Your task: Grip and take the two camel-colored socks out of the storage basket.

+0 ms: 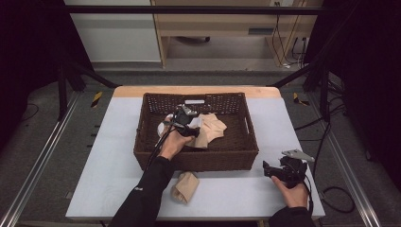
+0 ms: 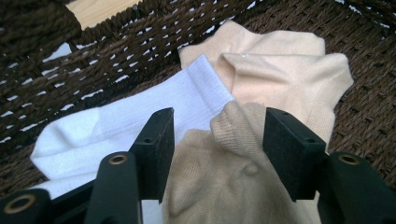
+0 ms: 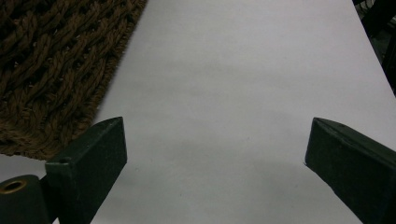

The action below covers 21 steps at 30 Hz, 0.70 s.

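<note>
Tan sock (image 2: 224, 172) sits between left gripper (image 2: 218, 140) jaws, mid-frame inside basket (image 1: 196, 160); unclear if pinched. Release gently. Right gripper (image 3: 215, 154) gapes, empty.

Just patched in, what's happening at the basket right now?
A person is working with socks at a wicker basket. The left claw is inside the basket with a tan sock between its jaws, beside a white sock and a cream sock on the basket floor. Whether it is gripping or letting go is unclear. Another tan sock lies on the table in front of the basket. The right claw hangs open over bare table.
</note>
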{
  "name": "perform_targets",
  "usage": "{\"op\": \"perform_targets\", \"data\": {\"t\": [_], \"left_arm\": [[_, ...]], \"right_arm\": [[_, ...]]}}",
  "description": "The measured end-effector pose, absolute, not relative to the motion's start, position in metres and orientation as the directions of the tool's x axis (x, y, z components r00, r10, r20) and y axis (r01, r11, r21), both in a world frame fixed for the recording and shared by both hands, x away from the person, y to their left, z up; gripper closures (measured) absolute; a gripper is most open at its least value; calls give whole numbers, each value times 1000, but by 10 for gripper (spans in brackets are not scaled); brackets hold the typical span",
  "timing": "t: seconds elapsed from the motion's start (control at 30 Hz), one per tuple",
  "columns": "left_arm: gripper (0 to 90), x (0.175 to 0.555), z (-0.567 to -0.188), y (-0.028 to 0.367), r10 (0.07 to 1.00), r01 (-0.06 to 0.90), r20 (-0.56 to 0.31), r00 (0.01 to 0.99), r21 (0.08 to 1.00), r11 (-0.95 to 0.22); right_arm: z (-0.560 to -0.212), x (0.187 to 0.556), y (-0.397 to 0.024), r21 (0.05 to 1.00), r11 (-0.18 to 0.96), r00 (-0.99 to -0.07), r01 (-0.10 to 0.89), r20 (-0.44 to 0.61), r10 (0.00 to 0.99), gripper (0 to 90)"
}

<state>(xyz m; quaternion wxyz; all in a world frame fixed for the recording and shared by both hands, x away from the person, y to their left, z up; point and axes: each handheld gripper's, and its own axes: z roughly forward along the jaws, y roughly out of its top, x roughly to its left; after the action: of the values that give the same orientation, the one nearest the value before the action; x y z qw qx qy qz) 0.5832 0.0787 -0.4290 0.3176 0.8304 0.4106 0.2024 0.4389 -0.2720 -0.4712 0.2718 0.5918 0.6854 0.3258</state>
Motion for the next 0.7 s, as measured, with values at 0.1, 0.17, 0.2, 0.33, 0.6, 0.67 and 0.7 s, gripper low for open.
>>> {"op": "perform_targets", "data": {"t": [0.1,0.17,0.2,0.33,0.6,0.67,0.7], "left_arm": [[454,584,-430,77,797,549,76,599,686,-477],[469,585,-431,76,788,546,78,611,680,-490],[474,585,-431,76,788,546,78,611,680,-490],[559,586,-432,71,747,533,87,659,647,-545],[782,585,-430,70,727,553,57,684,610,-568],[800,583,-428,70,727,554,51,684,613,-564],[806,582,-426,71,727,548,45,685,626,-554]], "right_arm": [[-471,439,-272,769,89,-154,633,13,988,58],[-471,439,-272,768,88,-154,634,14,988,58],[-471,439,-272,768,88,-154,634,15,988,58],[-471,439,-272,768,88,-155,634,15,988,58],[-471,439,-271,770,82,-155,633,22,988,59],[-471,439,-271,769,83,-155,633,21,988,59],[-471,439,-272,770,82,-154,633,21,988,59]]}}
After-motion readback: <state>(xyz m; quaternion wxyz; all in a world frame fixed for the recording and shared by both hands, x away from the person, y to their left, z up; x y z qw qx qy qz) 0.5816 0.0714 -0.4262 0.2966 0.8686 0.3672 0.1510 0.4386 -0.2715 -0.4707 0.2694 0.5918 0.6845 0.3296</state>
